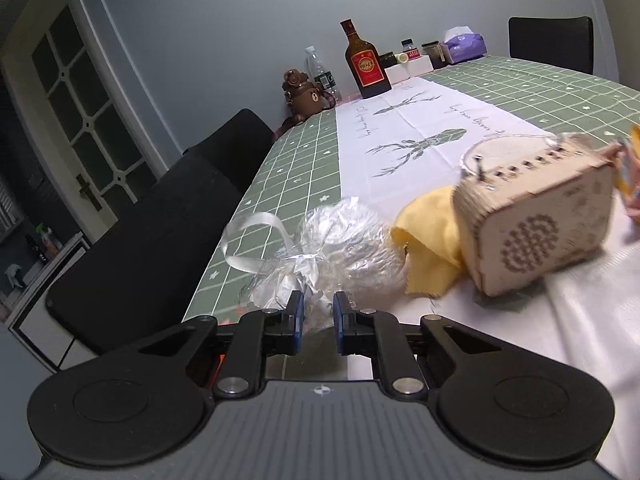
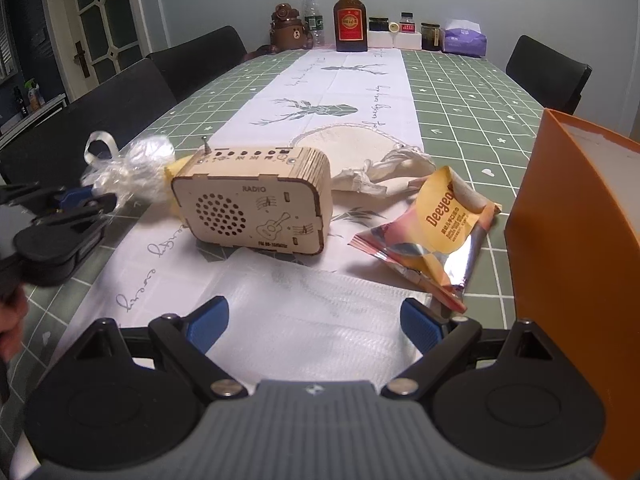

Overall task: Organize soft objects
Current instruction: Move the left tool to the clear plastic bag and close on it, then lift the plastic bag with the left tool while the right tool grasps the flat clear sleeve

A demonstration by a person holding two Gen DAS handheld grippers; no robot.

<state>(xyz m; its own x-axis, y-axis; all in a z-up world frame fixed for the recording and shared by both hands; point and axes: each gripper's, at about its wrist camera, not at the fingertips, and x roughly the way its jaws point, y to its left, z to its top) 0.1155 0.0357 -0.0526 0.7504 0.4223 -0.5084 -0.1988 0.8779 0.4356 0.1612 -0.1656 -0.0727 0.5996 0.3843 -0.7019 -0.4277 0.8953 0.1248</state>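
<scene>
Left claw (image 1: 319, 307) pinches the crinkly plastic bundle (image 1: 340, 248); right claw (image 2: 314, 322) spread, idle; next, lift toward the orange box (image 2: 576, 240)

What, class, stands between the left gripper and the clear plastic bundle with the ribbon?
Nothing visible. The left gripper is already at the crinkled plastic bundle, with the plastic's gathered neck between its nearly closed pads. The wooden radio and yellow cloth sit off to the side, not in between.
</scene>
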